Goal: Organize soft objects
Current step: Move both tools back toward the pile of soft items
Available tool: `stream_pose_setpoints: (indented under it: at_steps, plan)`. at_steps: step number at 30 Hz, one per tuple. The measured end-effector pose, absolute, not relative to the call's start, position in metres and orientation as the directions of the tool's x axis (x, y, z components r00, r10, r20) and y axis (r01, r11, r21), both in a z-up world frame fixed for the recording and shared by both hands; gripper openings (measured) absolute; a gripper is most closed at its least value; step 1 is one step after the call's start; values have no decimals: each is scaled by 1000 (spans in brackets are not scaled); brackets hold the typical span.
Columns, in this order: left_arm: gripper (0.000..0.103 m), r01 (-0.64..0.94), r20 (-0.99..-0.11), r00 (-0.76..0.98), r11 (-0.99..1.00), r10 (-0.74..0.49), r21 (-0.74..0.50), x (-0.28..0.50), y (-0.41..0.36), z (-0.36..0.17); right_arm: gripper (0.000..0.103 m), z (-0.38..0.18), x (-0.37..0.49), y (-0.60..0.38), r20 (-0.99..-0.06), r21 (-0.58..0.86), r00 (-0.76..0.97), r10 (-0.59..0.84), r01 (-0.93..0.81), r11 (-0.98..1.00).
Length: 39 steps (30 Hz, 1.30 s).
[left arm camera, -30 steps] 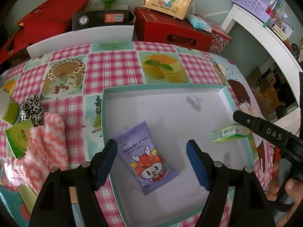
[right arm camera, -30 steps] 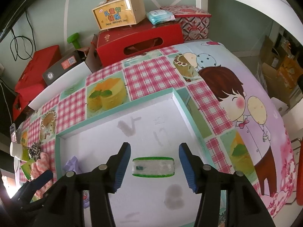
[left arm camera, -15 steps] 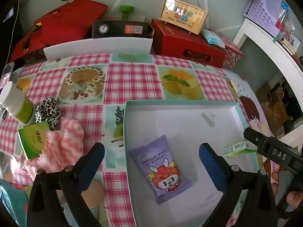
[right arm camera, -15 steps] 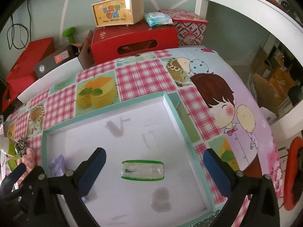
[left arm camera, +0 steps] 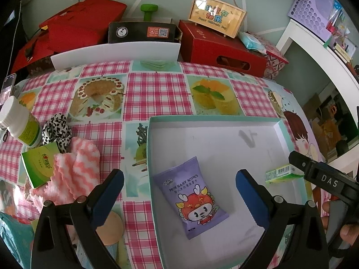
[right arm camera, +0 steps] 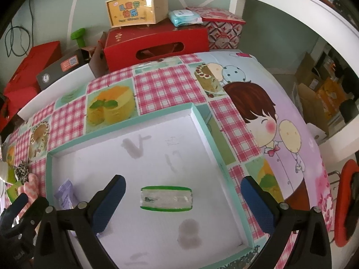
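lying flat inside the shallow white tray with teal rim (left arm camera: 278, 123), the purple baby-wipes packet (left arm camera: 190, 196) and green-edged clear tissue pack (right arm camera: 166, 198) are seen released, left gripper (left arm camera: 179, 198) and right gripper (right arm camera: 182, 204) both spread wide, having just opened, nothing held.

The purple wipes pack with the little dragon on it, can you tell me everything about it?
The wipes pack is a small, soft-looking purple pouch with crimped ends. It reads "MINI BABY WIPES" above a red cartoon dragon. It looks sealed and a bit puffy, and lies flat, face up and turned at an angle, on the white floor of the tray, near its left wall. Nothing grips it: the left gripper hangs over it with jaws wide open.
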<state>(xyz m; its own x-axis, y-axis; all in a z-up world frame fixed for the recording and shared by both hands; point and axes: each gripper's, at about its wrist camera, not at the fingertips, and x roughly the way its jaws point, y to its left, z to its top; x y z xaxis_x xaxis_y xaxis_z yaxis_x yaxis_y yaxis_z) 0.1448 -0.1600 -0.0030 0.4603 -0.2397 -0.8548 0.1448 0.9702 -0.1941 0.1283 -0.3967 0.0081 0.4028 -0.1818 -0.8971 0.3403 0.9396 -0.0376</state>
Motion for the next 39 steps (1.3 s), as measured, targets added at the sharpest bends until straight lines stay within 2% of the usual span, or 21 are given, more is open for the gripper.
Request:
stream_pose_setpoints:
  at_steps: [7, 17, 22, 28, 33, 39]
  plan:
    - [100, 158, -845, 467, 965, -260, -210, 144, -151, 7, 103, 25, 124, -390, -878, -34, 437, -194, 348, 937]
    - [100, 113, -850, 452, 963, -270, -246, 148, -112, 10, 103, 21, 133, -340, -887, -14, 447, -119, 231, 973]
    - [100, 17, -847, 483, 969, -223, -245, 149, -68, 16, 103, 19, 136, -309, -889, -4, 452, -74, 155, 988]
    - [100, -145, -847, 521, 967, -106, -210, 143, -4, 22, 103, 16, 139, -276, -893, 27, 451, -9, 72, 997]
    - [100, -256, -860, 503, 936, -86, -243, 137, 39, 11, 103, 15, 141, -251, -892, 42, 450, 28, 22, 999]
    - [100, -301, -871, 480, 914, -102, -273, 134, 57, 0, 103, 12, 144, -211, -889, 79, 446, 102, -70, 994]
